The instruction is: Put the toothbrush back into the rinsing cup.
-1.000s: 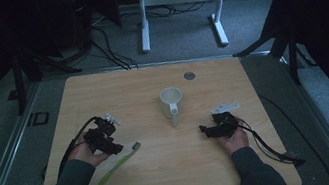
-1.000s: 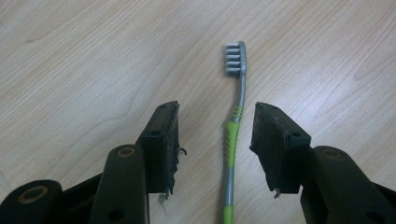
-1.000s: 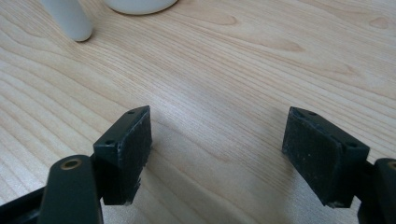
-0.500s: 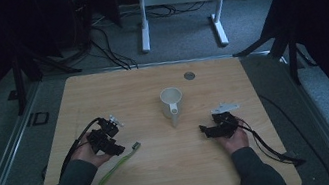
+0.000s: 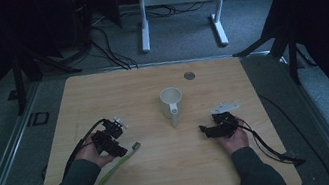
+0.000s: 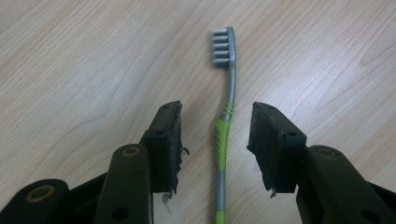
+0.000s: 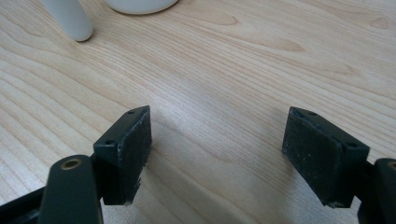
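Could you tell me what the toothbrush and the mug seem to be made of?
Toothbrush: likely moulded plastic, matt grey with green, possibly rubbery grip ribs, grey bristles. Mug: probably glazed ceramic, smooth off-white; plastic cannot be ruled out.

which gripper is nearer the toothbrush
Left. The left gripper has its open jaws on either side of the toothbrush handle, not touching it. The right gripper rests across the table, beyond the white mug.
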